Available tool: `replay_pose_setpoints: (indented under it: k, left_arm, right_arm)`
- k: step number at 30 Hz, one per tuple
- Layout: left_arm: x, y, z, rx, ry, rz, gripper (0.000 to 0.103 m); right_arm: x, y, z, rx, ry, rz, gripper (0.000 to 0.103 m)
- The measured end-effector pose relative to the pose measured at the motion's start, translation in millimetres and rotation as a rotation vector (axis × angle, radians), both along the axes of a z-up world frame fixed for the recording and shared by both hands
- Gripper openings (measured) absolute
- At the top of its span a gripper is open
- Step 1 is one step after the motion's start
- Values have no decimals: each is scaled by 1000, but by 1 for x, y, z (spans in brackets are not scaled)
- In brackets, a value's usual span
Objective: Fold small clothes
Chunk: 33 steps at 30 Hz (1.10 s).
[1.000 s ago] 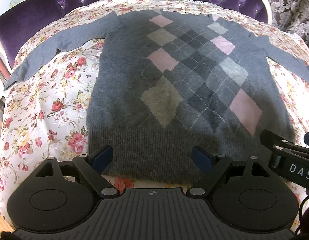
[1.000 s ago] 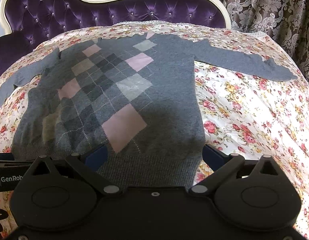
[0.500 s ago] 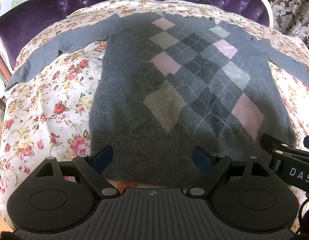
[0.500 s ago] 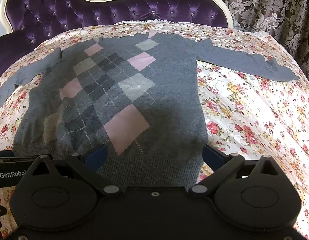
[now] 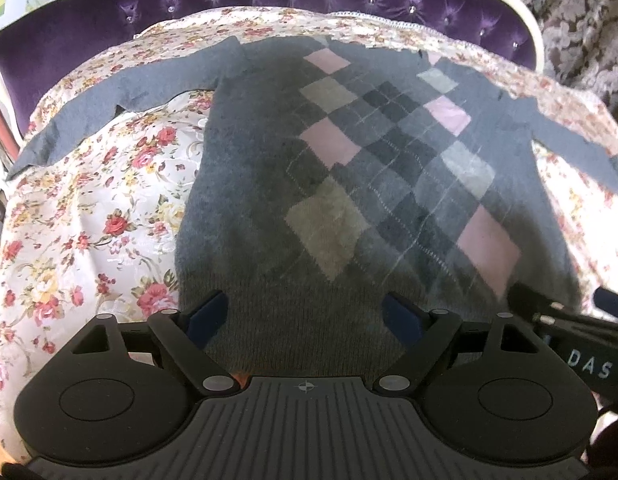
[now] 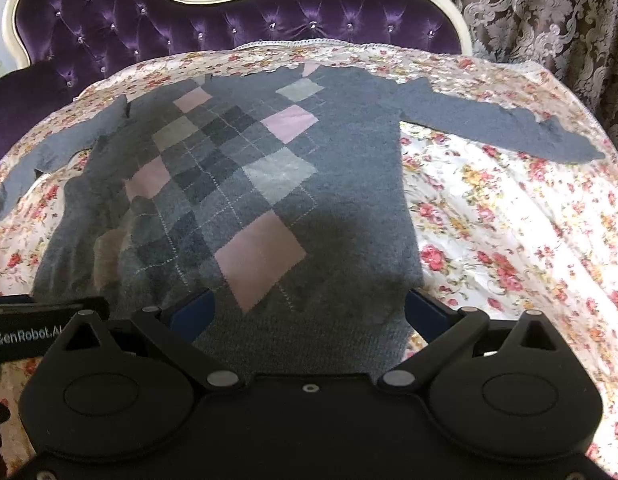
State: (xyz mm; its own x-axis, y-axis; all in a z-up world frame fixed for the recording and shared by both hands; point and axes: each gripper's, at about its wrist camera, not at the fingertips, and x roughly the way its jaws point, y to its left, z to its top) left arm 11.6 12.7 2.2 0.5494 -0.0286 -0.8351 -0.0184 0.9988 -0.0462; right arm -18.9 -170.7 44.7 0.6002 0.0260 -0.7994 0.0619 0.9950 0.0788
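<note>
A grey argyle sweater [image 5: 349, 184] with pink and pale diamonds lies flat, front up, on a floral sheet, both sleeves spread sideways. It also shows in the right wrist view [image 6: 269, 200]. My left gripper [image 5: 305, 316] is open and empty over the left part of the ribbed hem. My right gripper [image 6: 309, 312] is open and empty over the right part of the hem. The right gripper's finger [image 5: 549, 312] shows at the lower right of the left wrist view.
The floral sheet [image 5: 89, 220] covers a seat with a purple tufted back [image 6: 229, 20] in a cream frame. Patterned curtains [image 6: 549, 12] hang behind on the right. Bare floral sheet [image 6: 509, 220] lies right of the sweater.
Both grippers have crept slightly forward over the hem, so the sweater sits a little lower and closer in view. Both stay open; the sweater has not moved.
</note>
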Motion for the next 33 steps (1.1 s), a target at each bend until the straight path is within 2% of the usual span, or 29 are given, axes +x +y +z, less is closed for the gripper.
replay_pose_setpoints:
  k: [3, 8, 10, 14, 18, 20, 26, 29, 33]
  left_arm:
    - [6, 4, 5, -7, -24, 6, 82]
    - [21, 8, 14, 23, -110, 15, 82]
    - [31, 9, 13, 25, -129, 12, 82]
    - [45, 14, 7, -9, -153, 20, 82]
    - [52, 16, -1, -26, -202, 15, 82]
    - [55, 16, -4, -39, -222, -5, 82]
    - [64, 17, -10, -122, -251, -30, 82]
    - [72, 16, -10, -115, -260, -24, 82]
    - [86, 14, -12, -105, -258, -15, 82]
  right_arm:
    - [3, -5, 0, 56, 3, 9, 101]
    - [14, -18, 0, 156, 1, 2, 101]
    - [21, -22, -3, 169, -4, -3, 100]
    - [30, -28, -9, 174, -51, -2, 99]
    - [37, -39, -18, 276, -70, -27, 97]
    - [40, -39, -23, 274, -57, -33, 89]
    - [41, -40, -29, 241, -42, 0, 84]
    - [44, -45, -25, 239, -43, 18, 72]
    - [53, -67, -17, 269, -58, 1, 67]
